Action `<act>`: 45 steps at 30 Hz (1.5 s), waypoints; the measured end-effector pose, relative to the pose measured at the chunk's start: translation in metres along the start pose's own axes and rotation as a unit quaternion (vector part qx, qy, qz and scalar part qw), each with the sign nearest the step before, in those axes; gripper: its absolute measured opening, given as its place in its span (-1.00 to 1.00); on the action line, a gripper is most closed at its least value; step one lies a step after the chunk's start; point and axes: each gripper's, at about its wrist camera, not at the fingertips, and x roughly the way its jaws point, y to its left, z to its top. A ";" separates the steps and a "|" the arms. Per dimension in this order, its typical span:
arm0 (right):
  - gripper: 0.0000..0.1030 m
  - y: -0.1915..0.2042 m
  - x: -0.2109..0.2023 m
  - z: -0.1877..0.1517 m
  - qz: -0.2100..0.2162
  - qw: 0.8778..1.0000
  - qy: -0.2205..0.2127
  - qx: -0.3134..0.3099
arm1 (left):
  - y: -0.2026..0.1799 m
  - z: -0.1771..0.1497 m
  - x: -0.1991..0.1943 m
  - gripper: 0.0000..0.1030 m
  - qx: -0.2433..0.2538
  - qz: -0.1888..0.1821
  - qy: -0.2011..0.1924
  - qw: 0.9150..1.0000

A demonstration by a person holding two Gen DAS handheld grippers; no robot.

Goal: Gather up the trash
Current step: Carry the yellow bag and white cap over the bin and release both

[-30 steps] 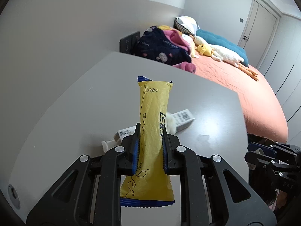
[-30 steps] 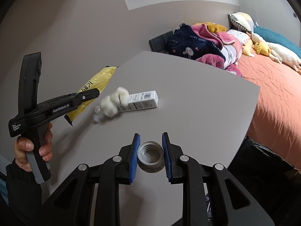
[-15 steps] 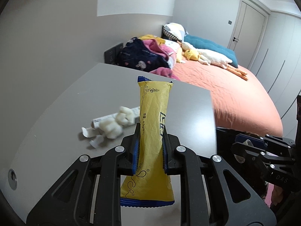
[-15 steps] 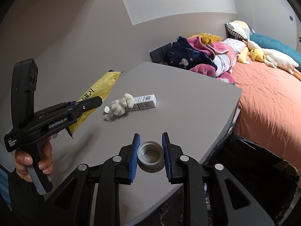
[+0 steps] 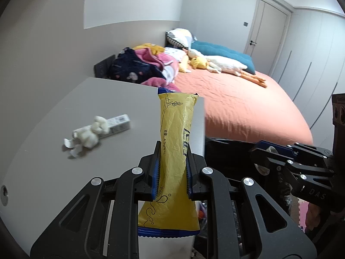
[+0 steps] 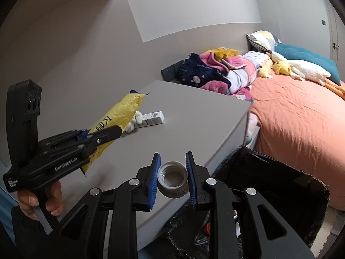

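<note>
Left gripper [image 5: 172, 170]: pinching a yellow wrapper [image 5: 175, 151] at its waist, held above the grey table [image 5: 120, 103]; a hand [image 6: 39, 200] grips its handle.
Table, left part: crumpled tissue [image 5: 90, 133] touching a small white box [image 5: 119, 123], both lying flat.
Right gripper [image 6: 172, 176]: blue pads pressed on a grey bottle cap [image 6: 172, 179], open side facing the camera, over the table's near right corner.
Near right, on the floor: black-lined trash bin [image 6: 280, 185] just beside the table.
Far right: bed [image 5: 248, 108] with orange cover.
</note>
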 end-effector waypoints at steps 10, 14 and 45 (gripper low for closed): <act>-0.50 -0.025 -0.037 -0.014 -0.019 0.999 -0.023 0.016 | -0.048 -0.016 0.004 -0.65 0.021 -0.033 0.005 0.999; -0.50 -0.036 -0.051 -0.020 -0.027 0.999 -0.030 0.023 | -0.064 -0.019 0.008 -0.65 0.029 -0.044 0.007 0.999; 0.49 -0.120 -0.105 -0.037 -0.107 0.980 -0.100 0.133 | -0.147 -0.038 0.040 0.88 0.096 -0.109 0.036 0.989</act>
